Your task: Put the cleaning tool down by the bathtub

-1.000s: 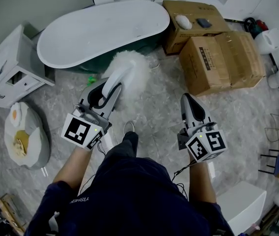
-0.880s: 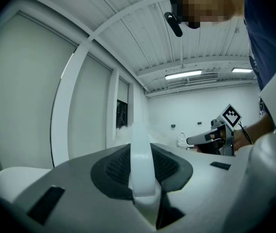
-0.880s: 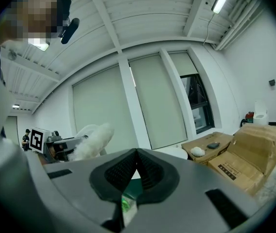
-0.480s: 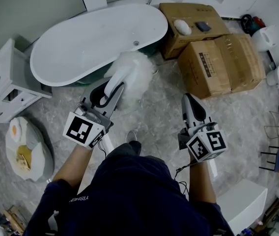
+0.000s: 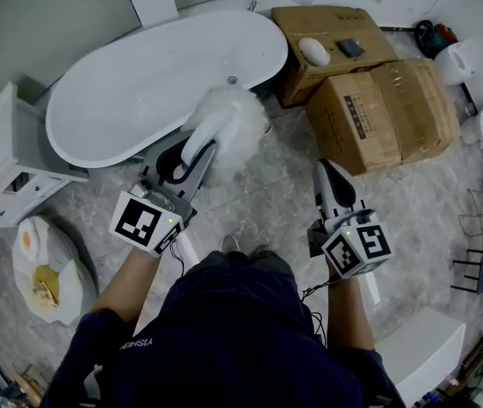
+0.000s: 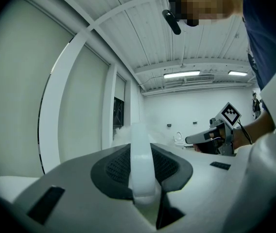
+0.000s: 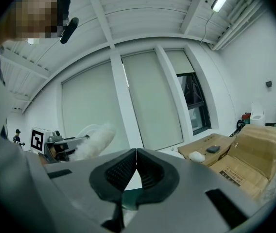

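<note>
Presently the left gripper [image 5: 196,150] clamps the cleaning tool [image 5: 230,124] by its handle beside the bathtub [image 5: 131,87], right gripper [image 5: 326,171] closed and empty; transport step, next probably lowering to the floor [image 5: 280,189] and release.

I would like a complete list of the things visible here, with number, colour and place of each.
bathtub: one, white, upper left
duster: one, white, fluffy, in front of the bathtub
cardboard boxes: at least two, brown, right of the bathtub
cabinet: one, white, left edge
egg-shaped cushion: one, white and yellow, floor at lower left
left tongs: one, grey, shut on the duster's handle
right tongs: one, grey, shut, empty
</note>
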Demonstrator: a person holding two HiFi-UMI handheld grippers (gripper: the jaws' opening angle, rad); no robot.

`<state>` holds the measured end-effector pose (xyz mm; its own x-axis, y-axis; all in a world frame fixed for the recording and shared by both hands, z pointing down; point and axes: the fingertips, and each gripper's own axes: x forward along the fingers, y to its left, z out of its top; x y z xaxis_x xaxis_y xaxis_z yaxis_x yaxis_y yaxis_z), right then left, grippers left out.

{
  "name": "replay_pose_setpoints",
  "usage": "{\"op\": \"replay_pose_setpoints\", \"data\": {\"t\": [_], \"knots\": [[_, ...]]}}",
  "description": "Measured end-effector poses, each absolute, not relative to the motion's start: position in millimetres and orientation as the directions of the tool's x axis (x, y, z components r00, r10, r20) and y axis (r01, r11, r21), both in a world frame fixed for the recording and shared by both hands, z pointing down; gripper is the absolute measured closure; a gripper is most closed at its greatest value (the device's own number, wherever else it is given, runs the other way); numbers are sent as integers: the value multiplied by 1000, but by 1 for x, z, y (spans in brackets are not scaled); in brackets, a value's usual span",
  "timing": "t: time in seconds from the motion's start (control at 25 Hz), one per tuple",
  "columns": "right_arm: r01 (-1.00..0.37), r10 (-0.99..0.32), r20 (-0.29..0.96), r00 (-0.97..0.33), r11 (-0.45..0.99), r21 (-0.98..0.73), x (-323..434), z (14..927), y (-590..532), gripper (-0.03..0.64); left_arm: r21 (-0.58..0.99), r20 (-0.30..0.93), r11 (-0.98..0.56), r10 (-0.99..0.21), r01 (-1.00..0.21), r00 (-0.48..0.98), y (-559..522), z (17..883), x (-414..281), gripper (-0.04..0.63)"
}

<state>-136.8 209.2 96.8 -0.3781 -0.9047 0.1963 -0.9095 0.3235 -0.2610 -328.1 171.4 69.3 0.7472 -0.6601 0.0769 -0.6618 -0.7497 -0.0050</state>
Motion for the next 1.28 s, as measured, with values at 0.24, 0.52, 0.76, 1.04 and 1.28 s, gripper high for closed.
{"op": "replay_pose_setpoints", "data": {"t": [0.24, 0.52, 0.76, 1.04, 1.28], "knots": [[-910, -908, 186, -376, 324, -259, -124, 97, 186, 614, -12, 79, -754, -656, -657, 751, 149, 70, -314, 488], [-901, -901, 184, -394, 339, -269, -96, 104, 146, 614, -16, 93, -749, -661, -663, 745, 112, 77, -282, 488], [-885, -879, 209, -428, 361, -294, -56, 119, 92, 614, -7, 130, -732, -676, -681, 726, 64, 90, -237, 488], [-861, -853, 225, -471, 389, -326, -5, 137, 32, 614, -8, 171, -721, -684, -693, 709, 8, 102, -177, 488], [-854, -848, 233, -476, 383, -352, 33, 150, -5, 614, -7, 215, -728, -670, -685, 710, -27, 118, -135, 488]]}}
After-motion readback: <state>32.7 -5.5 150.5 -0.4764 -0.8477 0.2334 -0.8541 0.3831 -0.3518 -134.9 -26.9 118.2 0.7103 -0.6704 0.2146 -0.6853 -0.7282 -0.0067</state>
